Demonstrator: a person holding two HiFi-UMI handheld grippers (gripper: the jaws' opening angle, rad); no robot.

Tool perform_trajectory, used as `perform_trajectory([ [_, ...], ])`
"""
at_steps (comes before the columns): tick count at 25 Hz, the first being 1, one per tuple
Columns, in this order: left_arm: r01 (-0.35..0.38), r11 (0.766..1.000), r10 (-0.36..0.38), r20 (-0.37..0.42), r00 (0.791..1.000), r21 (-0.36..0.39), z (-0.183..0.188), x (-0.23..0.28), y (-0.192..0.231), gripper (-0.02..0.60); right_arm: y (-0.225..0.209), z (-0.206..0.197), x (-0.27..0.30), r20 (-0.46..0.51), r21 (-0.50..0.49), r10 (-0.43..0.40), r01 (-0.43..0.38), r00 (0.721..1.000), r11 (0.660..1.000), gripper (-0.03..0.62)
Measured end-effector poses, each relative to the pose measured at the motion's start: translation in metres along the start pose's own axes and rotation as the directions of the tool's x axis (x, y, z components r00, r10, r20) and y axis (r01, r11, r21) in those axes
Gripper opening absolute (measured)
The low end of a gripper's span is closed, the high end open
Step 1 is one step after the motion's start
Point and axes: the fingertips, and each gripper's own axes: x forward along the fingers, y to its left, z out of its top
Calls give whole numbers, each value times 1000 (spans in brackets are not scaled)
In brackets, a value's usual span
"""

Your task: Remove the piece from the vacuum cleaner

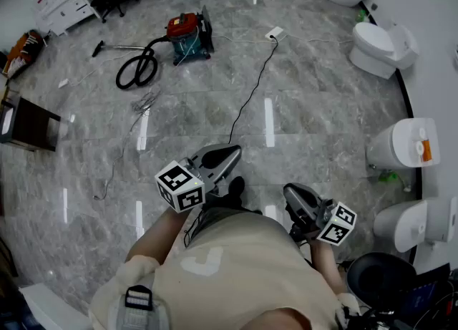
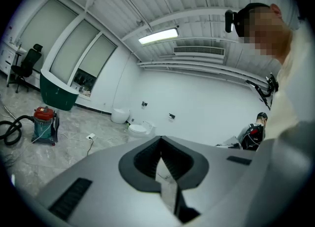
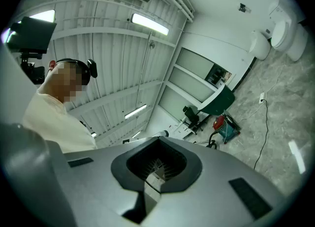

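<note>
Vacuum cleaner (image 1: 187, 35), red-topped on a blue-green body, stands on the grey marble floor (image 1: 322, 107) at the far left, well apart from the person. Nothing has been taken off it yet, and which part is meant cannot be told from this far off.

Its black hose (image 1: 136, 71) lies coiled just left of it, with a wand running out further left. If the hose is the piece, pulling on it with the body unsteadied would likely drag or tip the machine rather than free the joint.

A long black cord (image 1: 250, 96) runs from a white socket block (image 1: 274, 33) at the far side to right by the person's feet. Walking over there could catch a foot in it and pull the plug out.

A small tangle of thin wires (image 1: 145, 101) lies on the way to the machine, another thing to snag.

Left gripper (image 1: 232, 154) and right gripper (image 1: 289, 191) hang close to the body, fingers clenched on nothing. Reaching the part without opening them first would only knock it.
</note>
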Motion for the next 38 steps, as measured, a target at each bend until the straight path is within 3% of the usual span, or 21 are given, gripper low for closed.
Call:
perform_trajectory([
  [11, 6, 1000, -5, 17, 1000, -28, 40, 3, 118, 5, -59, 32, 116, -57, -1, -5, 5, 998, 1000, 2],
  [20, 43, 999, -43, -9, 999, -26, 60, 66, 153, 5, -113, 62, 140, -68, 29, -33, 35, 997, 999, 2],
  [27, -44, 997, 49, -70, 996, 67, 66, 125, 181, 5, -170, 115, 141, -105, 35, 15, -11, 994, 999, 2],
  [30, -106, 990, 115, -98, 989, 93, 69, 163, 196, 5, -201, 155, 128, -132, 17, 43, -41, 990, 999, 2],
  [38, -242, 965, 249, -64, 966, 106, 92, 206, 208, 5, -255, 222, 127, -168, 47, 133, -126, 977, 991, 2],
])
